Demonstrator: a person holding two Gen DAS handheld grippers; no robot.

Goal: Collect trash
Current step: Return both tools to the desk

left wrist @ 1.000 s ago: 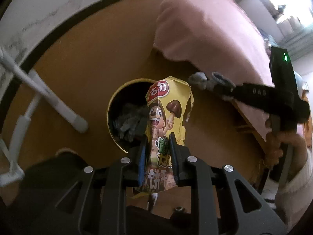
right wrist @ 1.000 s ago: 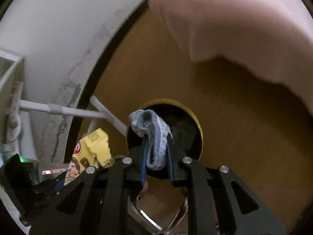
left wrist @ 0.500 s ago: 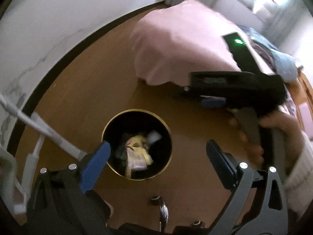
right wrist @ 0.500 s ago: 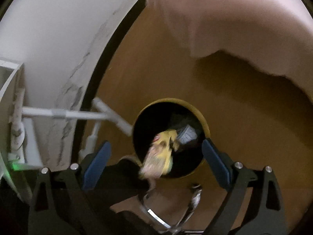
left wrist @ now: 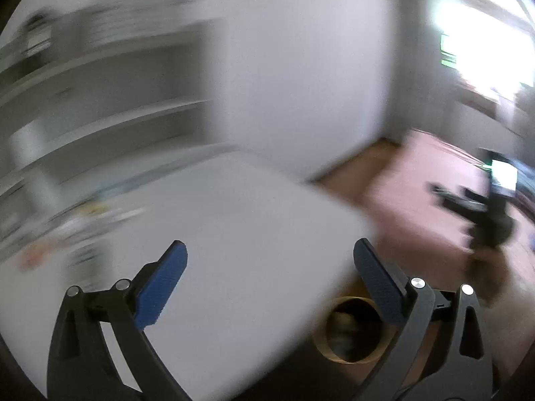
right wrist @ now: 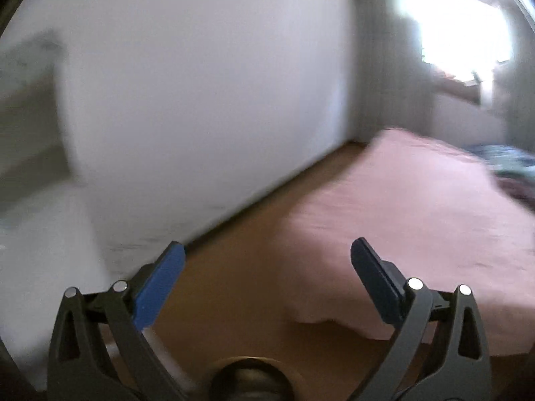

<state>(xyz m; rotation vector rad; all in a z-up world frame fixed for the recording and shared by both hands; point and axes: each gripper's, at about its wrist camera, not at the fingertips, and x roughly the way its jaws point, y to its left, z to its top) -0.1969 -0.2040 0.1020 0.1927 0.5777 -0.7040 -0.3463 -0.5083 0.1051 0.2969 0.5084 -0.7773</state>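
The gold-rimmed black bin [left wrist: 351,330] stands on the wood floor low in the left wrist view, with blurred trash inside it. My left gripper [left wrist: 268,244] is open and empty, high above the bin and over a white table [left wrist: 234,220]. In the right wrist view the bin [right wrist: 250,377] is cut off by the bottom edge. My right gripper [right wrist: 268,244] has its jaws opening, with nothing between its blue pads [right wrist: 160,287]. Both views are smeared by motion.
A pink bed cover [right wrist: 401,234] fills the right side, with wood floor [right wrist: 250,250] between it and the white wall [right wrist: 200,100]. Blurred small items [left wrist: 77,224] lie at the table's far left below shelving. A hand [left wrist: 485,267] holds the other tool at right.
Both grippers opened and dropped the yellow snack packet and the grey cloth into the bin. Then both rose and tilted up, so the bin slid to the bottom of each view.
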